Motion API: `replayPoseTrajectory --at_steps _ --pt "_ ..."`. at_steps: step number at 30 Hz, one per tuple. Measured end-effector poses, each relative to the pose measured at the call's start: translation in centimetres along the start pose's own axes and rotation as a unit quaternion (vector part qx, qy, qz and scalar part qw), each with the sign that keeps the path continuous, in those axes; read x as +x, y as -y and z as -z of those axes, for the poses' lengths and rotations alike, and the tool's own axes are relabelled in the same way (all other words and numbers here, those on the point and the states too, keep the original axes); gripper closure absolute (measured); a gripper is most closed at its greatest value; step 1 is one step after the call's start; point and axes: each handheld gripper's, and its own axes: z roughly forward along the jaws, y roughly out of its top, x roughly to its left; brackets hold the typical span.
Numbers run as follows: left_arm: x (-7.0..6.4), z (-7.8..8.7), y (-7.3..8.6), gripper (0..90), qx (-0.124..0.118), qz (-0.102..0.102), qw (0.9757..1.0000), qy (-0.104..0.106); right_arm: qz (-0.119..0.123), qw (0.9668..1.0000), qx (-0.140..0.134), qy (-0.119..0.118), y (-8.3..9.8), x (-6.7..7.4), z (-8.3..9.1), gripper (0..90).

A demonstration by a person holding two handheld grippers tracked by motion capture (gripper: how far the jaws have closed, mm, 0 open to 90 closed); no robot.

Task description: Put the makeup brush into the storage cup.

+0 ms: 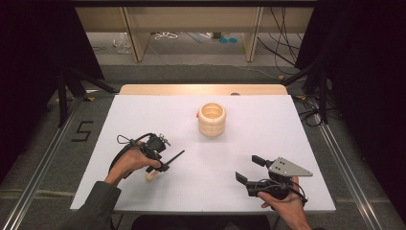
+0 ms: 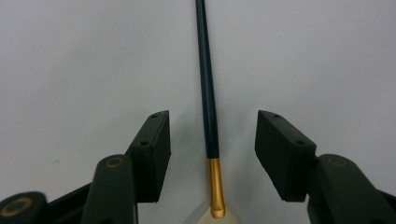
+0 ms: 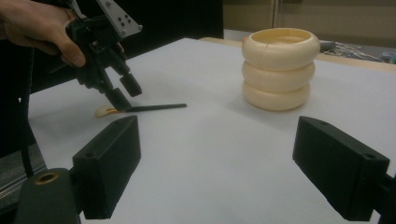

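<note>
A cream, ribbed, three-ringed holder (image 1: 211, 119) stands open-topped at the far middle of the white table (image 1: 143, 115); you cannot see what lies inside it. Near your left hand, a slim black-handled brush with a gold ferrule and pale bristles (image 2: 209, 112) lies flat on the table. Your left gripper (image 2: 210, 151) points down over it, jaws partly apart, straddling the handle without pressing it. Your right gripper (image 3: 215, 168) rests near the front edge, jaws wide apart, holding nothing.
</note>
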Motion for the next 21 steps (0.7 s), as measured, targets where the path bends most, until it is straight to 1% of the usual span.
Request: replayPoseTrajectory --at_steps 1,2,3,8,16,17,21 --pt "0.05 -0.03 -0.03 48.1 0.004 0.000 1.0000 0.001 0.000 1.0000 0.000 0.000 0.00 -0.01 0.00 16.0" --pt "0.04 -0.14 -0.02 48.1 0.001 0.003 1.0000 0.001 0.000 1.0000 0.000 0.000 0.00 -0.01 0.00 16.0" --pt "0.10 -0.20 -0.08 49.9 0.004 0.003 1.0000 0.002 0.000 1.0000 0.003 0.002 -0.01 0.00 0.06 16.0" --pt "0.12 -0.43 -0.13 53.8 0.003 0.005 1.0000 0.005 0.000 1.0000 0.001 0.000 0.01 0.00 0.01 16.0" --pt "0.25 -0.56 -0.20 57.4 0.011 0.006 0.9999 0.007 0.000 1.0000 0.001 -0.001 0.02 0.02 -0.02 16.1" --pt "0.32 -0.59 -0.21 57.8 0.014 0.003 0.9999 0.005 0.000 1.0000 0.001 -0.001 0.02 0.02 -0.02 16.0" --pt "0.35 -0.68 -0.24 59.4 0.015 0.004 0.9999 0.005 0.000 1.0000 0.000 -0.002 0.02 0.03 -0.03 16.0"
